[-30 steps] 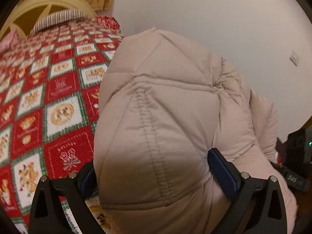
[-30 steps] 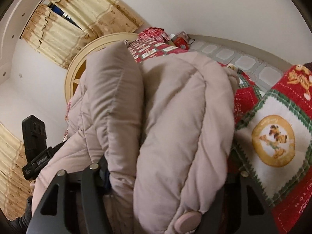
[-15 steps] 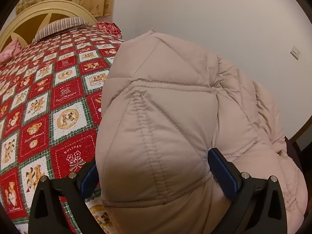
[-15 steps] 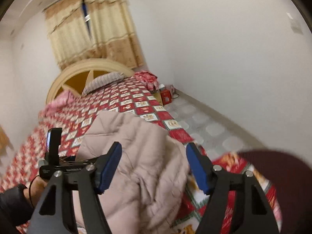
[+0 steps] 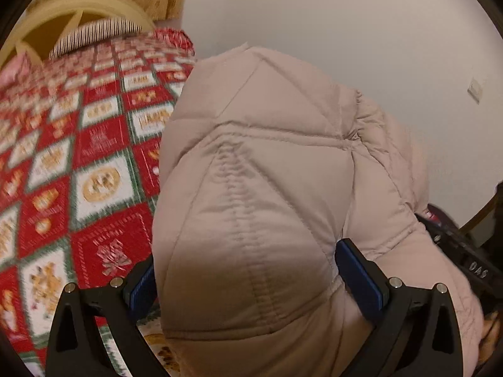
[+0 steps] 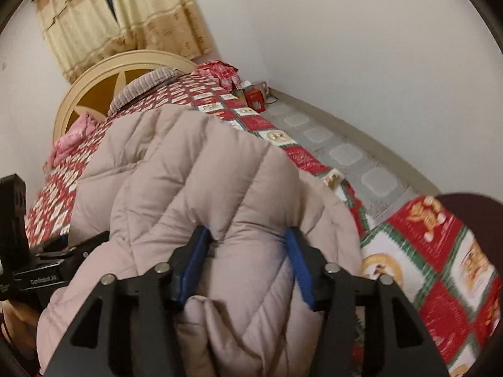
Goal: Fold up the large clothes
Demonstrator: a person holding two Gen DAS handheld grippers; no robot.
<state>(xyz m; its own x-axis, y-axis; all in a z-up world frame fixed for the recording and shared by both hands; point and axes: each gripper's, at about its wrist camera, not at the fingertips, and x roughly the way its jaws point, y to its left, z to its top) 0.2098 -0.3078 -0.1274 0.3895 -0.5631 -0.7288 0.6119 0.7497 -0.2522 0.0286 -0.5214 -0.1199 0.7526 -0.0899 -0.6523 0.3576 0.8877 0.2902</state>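
You had the beige quilted puffer jacket (image 5: pixel 257 207) bunched up above the bed, with its bulk filling the middle of both wrist views. Your left gripper (image 5: pixel 245 279) was clamped on a thick fold of the jacket, the blue pads (image 5: pixel 358 279) pressed into the padding on either side so that the fabric bulged out over them. Your right gripper (image 6: pixel 248 264) had another puffy fold between its fingers, and its jaws were closing on it; the blue pads (image 6: pixel 193 267) already dented the jacket on both flanks. Beneath and beyond the jacket lay the red, white and green patchwork bedspread (image 5: pixel 63 169), printed with teddy-bear panels, running back to a cream headboard (image 6: pixel 94 84) and a striped pillow (image 6: pixel 141 88). A pink cloth (image 6: pixel 70 139) sat near the headboard on the far side. Yellow curtains (image 6: pixel 125 22) hung behind the bed, and a small red box (image 6: pixel 254 100) stood on the tiled floor (image 6: pixel 345 154) beside it. In the right wrist view, your left gripper's black body showed at the left edge, just beside the jacket.
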